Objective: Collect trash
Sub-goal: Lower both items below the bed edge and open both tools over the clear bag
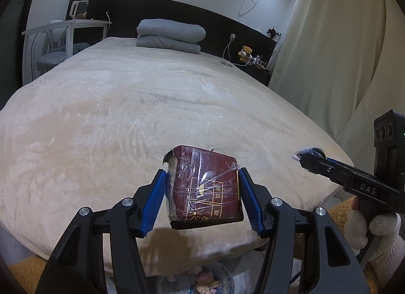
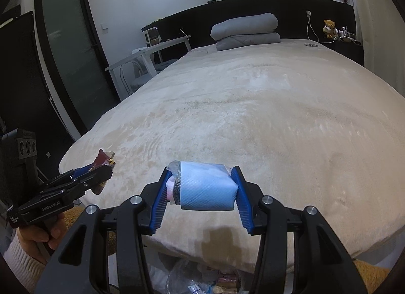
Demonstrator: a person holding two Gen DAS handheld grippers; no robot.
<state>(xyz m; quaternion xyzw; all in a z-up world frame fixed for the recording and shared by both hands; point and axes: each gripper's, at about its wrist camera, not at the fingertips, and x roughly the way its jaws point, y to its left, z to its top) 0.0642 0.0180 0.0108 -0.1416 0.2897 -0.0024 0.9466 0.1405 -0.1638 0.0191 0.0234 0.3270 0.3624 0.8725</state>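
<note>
My left gripper (image 1: 202,176) is shut on a torn dark red carton wrapped in clear film (image 1: 206,189) and holds it above the foot edge of the bed. My right gripper (image 2: 202,171) is shut on a light blue tissue pack in plastic (image 2: 206,187), also above the bed's foot edge. The right gripper shows at the right of the left wrist view (image 1: 307,155). The left gripper with the red carton (image 2: 102,161) shows at the left of the right wrist view. A clear trash bag with wrappers (image 1: 210,278) lies on the floor below both grippers; it also shows in the right wrist view (image 2: 202,281).
A wide bed with a beige plush cover (image 1: 152,106) fills the view. Folded grey bedding (image 1: 169,33) lies at the headboard. A white desk and chair (image 1: 58,38) stand left, curtains (image 1: 336,41) right, a nightstand with a teddy bear (image 1: 245,53) far right.
</note>
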